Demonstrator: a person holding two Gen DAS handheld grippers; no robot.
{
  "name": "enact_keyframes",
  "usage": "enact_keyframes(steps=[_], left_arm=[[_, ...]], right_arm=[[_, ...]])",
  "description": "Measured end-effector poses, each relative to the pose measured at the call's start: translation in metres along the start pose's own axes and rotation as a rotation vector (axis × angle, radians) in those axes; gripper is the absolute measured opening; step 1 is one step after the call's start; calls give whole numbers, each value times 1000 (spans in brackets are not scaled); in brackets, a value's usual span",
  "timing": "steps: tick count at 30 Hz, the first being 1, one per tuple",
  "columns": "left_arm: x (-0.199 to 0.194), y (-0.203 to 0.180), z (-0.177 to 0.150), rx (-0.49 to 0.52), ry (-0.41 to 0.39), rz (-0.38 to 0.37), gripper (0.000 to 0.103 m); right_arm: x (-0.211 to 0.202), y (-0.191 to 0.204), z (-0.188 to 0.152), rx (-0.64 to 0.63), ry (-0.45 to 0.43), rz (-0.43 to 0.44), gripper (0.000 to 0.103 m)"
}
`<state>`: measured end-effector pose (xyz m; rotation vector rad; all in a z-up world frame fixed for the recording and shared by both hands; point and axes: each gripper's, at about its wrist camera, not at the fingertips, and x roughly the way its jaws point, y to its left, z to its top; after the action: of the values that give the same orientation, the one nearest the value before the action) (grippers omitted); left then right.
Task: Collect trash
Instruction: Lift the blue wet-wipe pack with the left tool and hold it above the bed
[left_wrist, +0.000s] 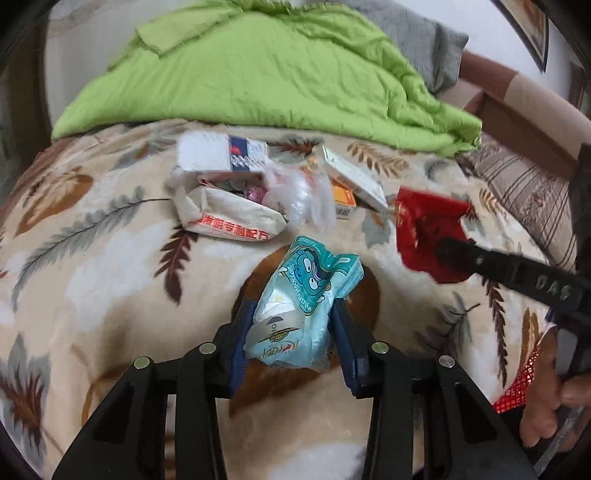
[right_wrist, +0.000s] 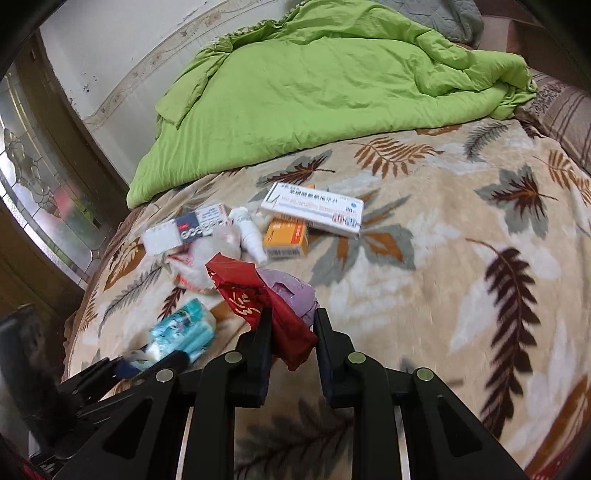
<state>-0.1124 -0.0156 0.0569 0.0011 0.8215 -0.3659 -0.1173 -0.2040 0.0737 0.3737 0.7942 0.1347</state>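
A rumpled green quilt (right_wrist: 332, 85) lies on the leaf-print blanket (right_wrist: 461, 258) (grey pillow (left_wrist: 424, 44) behind it).

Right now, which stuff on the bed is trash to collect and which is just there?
Trash:
blue wrapper, in left tool
red wrapper, in right tool
white packet
clear bag
boxes
small bottle

Just there:
green quilt
leaf blanket

bed: leaf-print blanket (right_wrist: 424, 280) | green duvet (left_wrist: 258, 74) | white wall (right_wrist: 122, 48)
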Motion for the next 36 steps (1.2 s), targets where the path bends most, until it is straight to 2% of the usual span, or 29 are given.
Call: enact_keyframes(steps=[4, 8, 22, 36], left_arm=[[-16, -4, 2, -1, -108, 83, 40], [-17, -6, 6, -1, -152, 138, 40], [-11, -21, 4, 107, -163, 205, 41], [-9, -24, 4, 123, -166, 216, 41]], right_arm=[[-10, 6, -14, -4, -11, 9, 23], [-17, 10, -20, -10, -39, 10, 23], [-9, 7, -19, 20, -18, 2, 23], [-12, 1, -18, 39, -23, 0, 23]])
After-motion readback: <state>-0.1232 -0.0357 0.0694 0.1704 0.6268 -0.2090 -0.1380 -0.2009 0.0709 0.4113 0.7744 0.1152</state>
